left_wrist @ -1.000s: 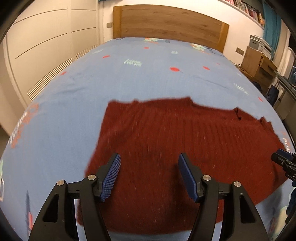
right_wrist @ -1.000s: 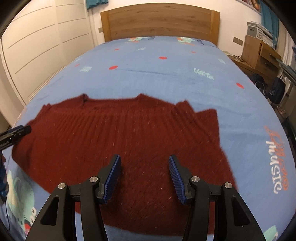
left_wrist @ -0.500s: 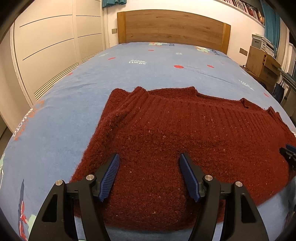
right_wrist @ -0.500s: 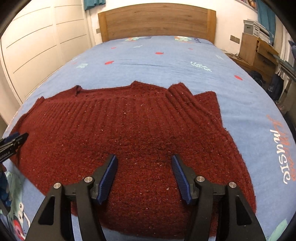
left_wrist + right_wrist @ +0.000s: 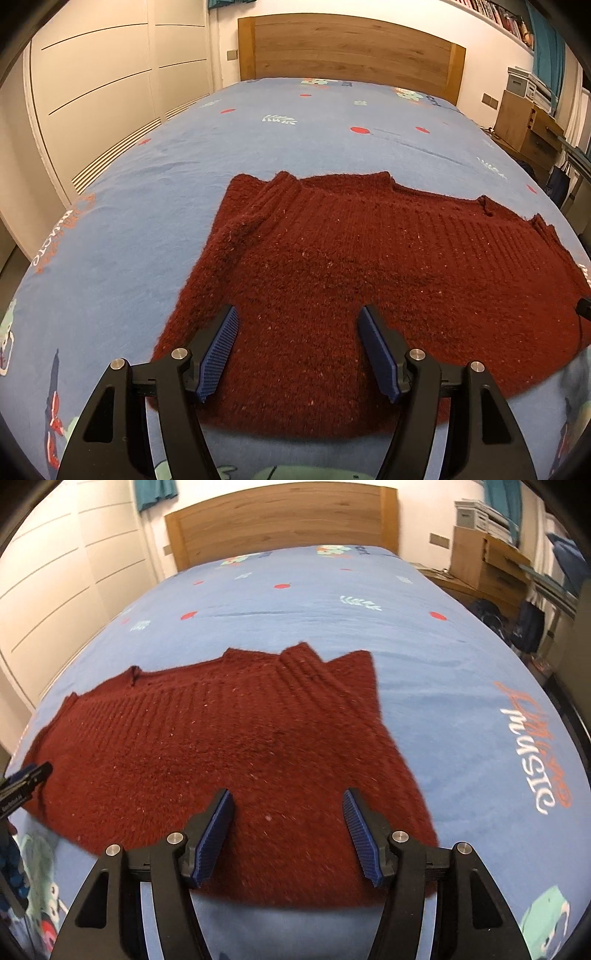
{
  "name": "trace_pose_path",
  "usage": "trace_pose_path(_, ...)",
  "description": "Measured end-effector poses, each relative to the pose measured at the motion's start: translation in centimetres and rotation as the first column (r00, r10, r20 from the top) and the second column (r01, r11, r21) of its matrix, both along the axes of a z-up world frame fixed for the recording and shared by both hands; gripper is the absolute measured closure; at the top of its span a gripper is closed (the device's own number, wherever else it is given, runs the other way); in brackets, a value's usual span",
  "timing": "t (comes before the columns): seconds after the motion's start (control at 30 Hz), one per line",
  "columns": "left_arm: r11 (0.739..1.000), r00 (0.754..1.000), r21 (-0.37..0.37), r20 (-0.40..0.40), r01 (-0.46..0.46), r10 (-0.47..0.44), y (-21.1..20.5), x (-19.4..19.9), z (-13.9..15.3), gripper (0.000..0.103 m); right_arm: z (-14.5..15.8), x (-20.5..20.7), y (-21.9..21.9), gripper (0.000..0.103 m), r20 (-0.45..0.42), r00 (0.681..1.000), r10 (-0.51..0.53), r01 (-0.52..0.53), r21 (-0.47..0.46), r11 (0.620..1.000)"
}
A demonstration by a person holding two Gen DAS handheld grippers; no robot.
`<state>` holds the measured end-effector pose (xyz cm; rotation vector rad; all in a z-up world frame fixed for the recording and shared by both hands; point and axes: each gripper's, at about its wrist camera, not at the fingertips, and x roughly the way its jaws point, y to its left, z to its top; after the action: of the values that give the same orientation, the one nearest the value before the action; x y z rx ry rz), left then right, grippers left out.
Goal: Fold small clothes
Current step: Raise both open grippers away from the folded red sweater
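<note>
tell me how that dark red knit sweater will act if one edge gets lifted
The sweater would probably droop and drag, since it lies limp on the bed. Its fuzzy, thick knit likely grips well and seems fairly heavy for cloth.

Each tool, left tool (image 5: 297, 345) and right tool (image 5: 288, 827), has black angular arms with silver screw heads and blue ribbed pads (image 5: 219, 350).

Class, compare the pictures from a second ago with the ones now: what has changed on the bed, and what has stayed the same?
The right gripper has just been opening its jaws a little wider, with nothing clamped between them. Both cameras swung slightly, so the headboard shifted in view. The red sweater still lies flat on the bed, and the left gripper stays open above it.
</note>
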<state>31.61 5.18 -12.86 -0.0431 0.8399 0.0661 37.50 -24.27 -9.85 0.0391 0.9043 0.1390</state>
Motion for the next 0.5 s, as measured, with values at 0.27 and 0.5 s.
trace_pose_path(0.27, 1.000, 1.000, 0.011, 0.011, -0.003, 0.003, -0.4, -1.6, 1.9, 0.041, 1.6, -3.5, -2.8, 0.039, -0.009, 0.998, -0.068, 0.069, 0.060, 0.996)
trace_pose_path(0.5, 1.000, 0.999, 0.012, 0.036, -0.004, 0.004, -0.7, -3.4, 3.9, 0.041, 3.3, -6.0, -3.7, 0.039, -0.003, 0.995, -0.097, 0.096, 0.102, 0.990)
